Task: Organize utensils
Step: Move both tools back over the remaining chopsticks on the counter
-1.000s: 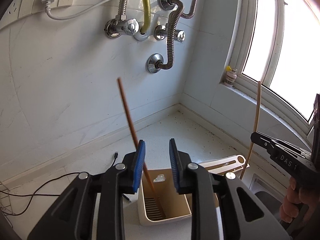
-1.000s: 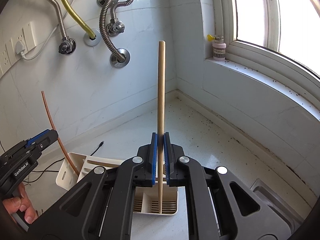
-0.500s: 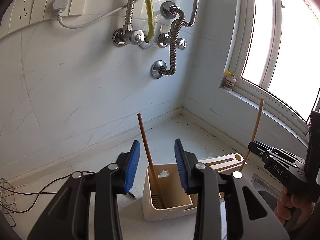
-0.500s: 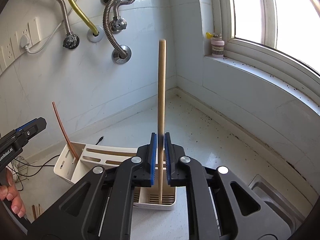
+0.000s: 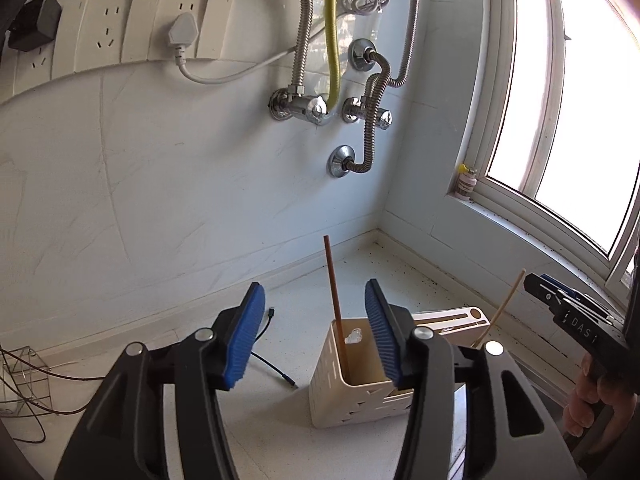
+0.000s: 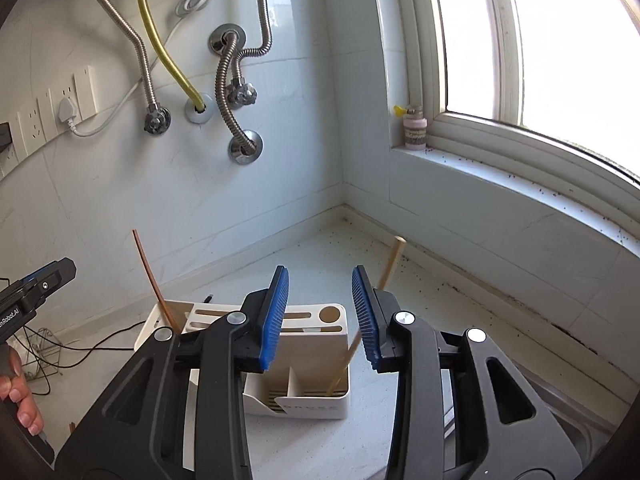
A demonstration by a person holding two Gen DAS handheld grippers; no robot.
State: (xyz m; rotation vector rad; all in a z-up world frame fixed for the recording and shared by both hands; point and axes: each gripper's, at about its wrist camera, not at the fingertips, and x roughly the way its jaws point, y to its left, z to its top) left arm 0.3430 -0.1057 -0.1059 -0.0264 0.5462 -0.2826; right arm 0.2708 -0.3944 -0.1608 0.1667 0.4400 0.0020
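Observation:
A cream utensil holder (image 5: pixel 340 392) stands on the white counter; in the right wrist view (image 6: pixel 312 396) it sits under my gripper. A reddish-brown chopstick (image 5: pixel 335 304) stands in its near-left compartment, also seen in the right wrist view (image 6: pixel 150 276). A pale wooden chopstick (image 6: pixel 390 264) leans right in the front compartment, also seen in the left wrist view (image 5: pixel 506 300). My left gripper (image 5: pixel 314 332) is open and empty, above and in front of the holder. My right gripper (image 6: pixel 320 316) is open and empty above the holder.
The tiled wall behind carries metal hoses and valves (image 5: pixel 360 112) and a socket strip (image 5: pixel 132 32). A window sill with a small jar (image 6: pixel 415 132) runs on the right. A black cable (image 5: pixel 276 368) and a wire rack (image 5: pixel 22 376) lie at the left. A sink edge (image 6: pixel 568 412) is at the lower right.
My right gripper opened and let go of the pale chopstick, which now leans in the holder. My left gripper opened wider and pulled back from the brown chopstick.

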